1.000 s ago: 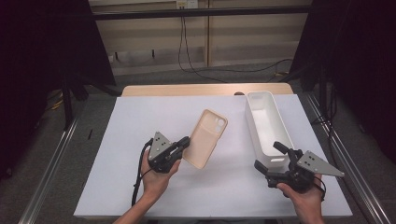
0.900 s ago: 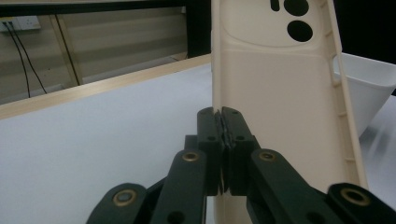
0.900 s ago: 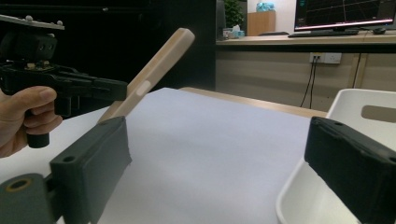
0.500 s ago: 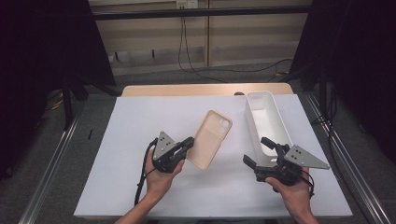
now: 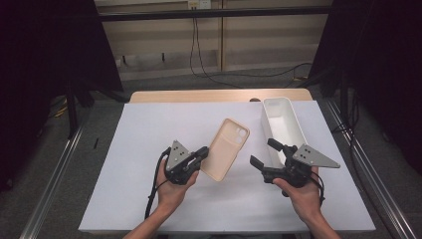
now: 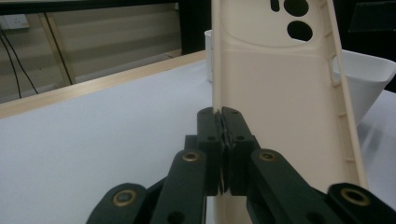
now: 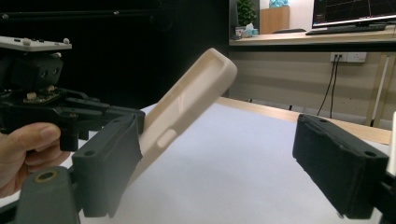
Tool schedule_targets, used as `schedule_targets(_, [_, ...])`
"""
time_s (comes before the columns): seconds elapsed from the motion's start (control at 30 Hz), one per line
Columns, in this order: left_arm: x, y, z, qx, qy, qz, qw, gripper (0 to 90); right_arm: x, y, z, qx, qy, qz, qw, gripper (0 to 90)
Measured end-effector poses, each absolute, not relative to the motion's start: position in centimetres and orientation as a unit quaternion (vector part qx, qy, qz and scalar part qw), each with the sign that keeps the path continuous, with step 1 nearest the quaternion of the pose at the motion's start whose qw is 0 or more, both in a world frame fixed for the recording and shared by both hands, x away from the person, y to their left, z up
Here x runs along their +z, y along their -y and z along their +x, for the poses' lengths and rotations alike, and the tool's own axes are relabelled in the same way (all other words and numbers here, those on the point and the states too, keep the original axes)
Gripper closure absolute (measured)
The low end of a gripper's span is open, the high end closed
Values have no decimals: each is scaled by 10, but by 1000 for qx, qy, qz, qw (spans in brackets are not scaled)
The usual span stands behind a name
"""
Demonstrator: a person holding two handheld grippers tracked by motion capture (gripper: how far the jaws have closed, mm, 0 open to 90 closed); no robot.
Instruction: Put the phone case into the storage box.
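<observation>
the left gripper (image 5: 199, 155) has its fingers (image 6: 211, 135) pinched on one long edge of the beige phone case (image 5: 226, 149), holding it tilted above the white bench (image 5: 149, 134). the right gripper (image 5: 266, 154), fingers (image 7: 109, 163) wide and just been closing, sits beside the case, not touching. a white tray (image 5: 281, 122) stands near.

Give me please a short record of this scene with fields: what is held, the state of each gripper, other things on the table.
held thing: beige phone case, lifted and tilted, camera cut-outs at its far end
left gripper: shut on the edge of the phone case, fingers pinching its rim
right gripper: open, nothing between its fingers, pointing toward the case; its jaws have just been closing
other things: white tray near the right gripper, apparently empty
surface: white table cover
</observation>
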State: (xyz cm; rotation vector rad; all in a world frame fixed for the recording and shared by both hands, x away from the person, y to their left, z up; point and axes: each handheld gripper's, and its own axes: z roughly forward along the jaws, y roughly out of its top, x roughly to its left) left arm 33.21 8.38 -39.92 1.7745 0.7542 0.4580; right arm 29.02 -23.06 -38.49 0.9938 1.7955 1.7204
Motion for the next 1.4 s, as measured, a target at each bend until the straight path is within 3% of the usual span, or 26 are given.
schedule_targets(0.83, [-402, -84, 334, 192, -318, 750, 547, 875, -383, 202, 332, 616, -654, 393, 196, 372])
schedule_targets(1.07, [-402, -83, 334, 194, -316, 752, 545, 875, -388, 196, 336, 613, -659, 394, 184, 505])
schedule_targets(1.13, [-402, -83, 334, 194, -316, 751, 546, 875, -389, 196, 337, 612, -661, 394, 182, 579])
schedule_targets(1.4, [-404, -83, 333, 196, -315, 754, 543, 874, -391, 196, 338, 610, -662, 400, 173, 652])
